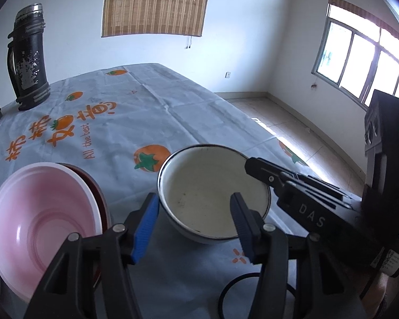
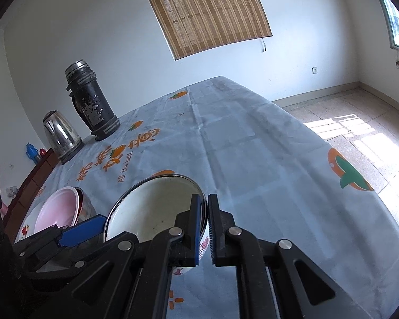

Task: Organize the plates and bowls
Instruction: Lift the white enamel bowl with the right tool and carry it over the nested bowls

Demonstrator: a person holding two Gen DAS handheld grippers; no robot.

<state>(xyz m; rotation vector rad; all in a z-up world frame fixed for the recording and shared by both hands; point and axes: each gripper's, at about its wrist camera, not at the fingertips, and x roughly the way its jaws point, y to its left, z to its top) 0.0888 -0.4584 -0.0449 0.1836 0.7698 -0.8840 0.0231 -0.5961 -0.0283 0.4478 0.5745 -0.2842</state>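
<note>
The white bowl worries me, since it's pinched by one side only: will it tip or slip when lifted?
The white bowl is gripped off-centre by the right gripper, so it probably tilts. Its glossy rim looks slippery. It's empty, likely light.

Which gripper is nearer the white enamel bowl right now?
Right. The right gripper is clamped on the white enamel bowl at its rim. The left gripper is open, its fingers straddling the bowl's near side without visibly touching it.

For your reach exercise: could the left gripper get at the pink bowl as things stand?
Probably yes. The left gripper is open and holds nothing, and the pink bowl sits just to its left, open side exposed, with only bare tablecloth between them.
</note>
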